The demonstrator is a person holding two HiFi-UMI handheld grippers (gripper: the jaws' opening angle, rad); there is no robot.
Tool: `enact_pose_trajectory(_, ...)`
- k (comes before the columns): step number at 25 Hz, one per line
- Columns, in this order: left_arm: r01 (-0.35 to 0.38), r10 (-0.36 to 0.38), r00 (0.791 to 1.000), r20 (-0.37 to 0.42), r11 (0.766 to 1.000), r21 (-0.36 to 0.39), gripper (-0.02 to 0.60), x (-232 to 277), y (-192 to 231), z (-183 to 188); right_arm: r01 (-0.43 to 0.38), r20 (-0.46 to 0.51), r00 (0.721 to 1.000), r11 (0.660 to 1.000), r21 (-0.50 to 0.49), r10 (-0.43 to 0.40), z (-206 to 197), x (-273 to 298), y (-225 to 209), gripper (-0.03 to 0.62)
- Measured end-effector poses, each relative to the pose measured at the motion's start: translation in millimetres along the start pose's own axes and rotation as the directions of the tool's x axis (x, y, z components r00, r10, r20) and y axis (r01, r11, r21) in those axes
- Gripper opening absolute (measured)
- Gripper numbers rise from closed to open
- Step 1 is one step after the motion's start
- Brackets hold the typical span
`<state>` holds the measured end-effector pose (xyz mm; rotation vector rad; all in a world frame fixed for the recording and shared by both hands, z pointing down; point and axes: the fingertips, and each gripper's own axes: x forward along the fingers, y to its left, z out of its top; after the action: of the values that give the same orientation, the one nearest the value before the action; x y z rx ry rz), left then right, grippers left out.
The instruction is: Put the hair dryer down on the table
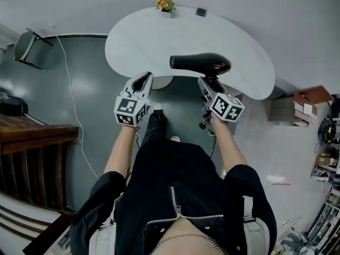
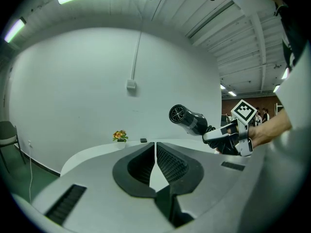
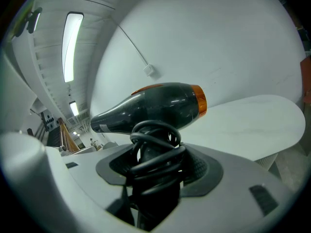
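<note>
A black hair dryer (image 1: 200, 63) with an orange band at its rear is held level above the near edge of the white table (image 1: 154, 41), nozzle pointing left. My right gripper (image 1: 208, 87) is shut on its handle, which has the black cord wound round it (image 3: 154, 152). The dryer's body (image 3: 153, 106) fills the right gripper view. My left gripper (image 1: 141, 83) hovers at the table's near edge with its jaws together and nothing between them. From the left gripper view the dryer (image 2: 188, 119) shows at the right, up in the air.
A small pot of orange flowers (image 1: 166, 6) and a small dark object (image 1: 201, 12) stand at the table's far edge. A chair (image 1: 25, 45) is at far left, a white cable (image 1: 69, 97) runs over the floor, and boxes (image 1: 308, 104) lie at right.
</note>
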<state>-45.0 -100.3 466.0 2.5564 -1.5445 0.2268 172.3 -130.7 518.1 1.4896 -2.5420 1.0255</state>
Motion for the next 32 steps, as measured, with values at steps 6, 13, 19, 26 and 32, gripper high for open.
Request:
enact_pose_trajectory(6,0.069,-0.069,0.998,-0.007,0.998,-0.003,0.028,68,42,13,0.044,0.015,0.999,0.999,0.006,-0.044,35,59,-15,0.27)
enact_pose_trajectory(13,0.136,-0.136,0.991,-0.02,0.991,0.011,0.028,123,106,27,0.102,0.043,0.994,0.994,0.039,-0.104,66,125,-15,0.27)
enact_pose_trajectory(19,0.171,-0.171,0.985,-0.014,0.985,0.006,0.028,154,145,35,0.136,0.062,0.988,0.989,0.051,-0.139,85,162,-9,0.27)
enact_pose_trajectory(26,0.17,-0.17,0.985,-0.022,0.985,-0.015,0.028,173,168,34,0.147,0.062,0.987,0.988,0.042,-0.15,98,189,-9,0.27)
enact_pose_trajectory(32,0.153,-0.153,0.987,-0.037,0.988,-0.018,0.028,189,181,29,0.151,0.035,0.988,0.986,0.065,-0.153,97,214,-25,0.27)
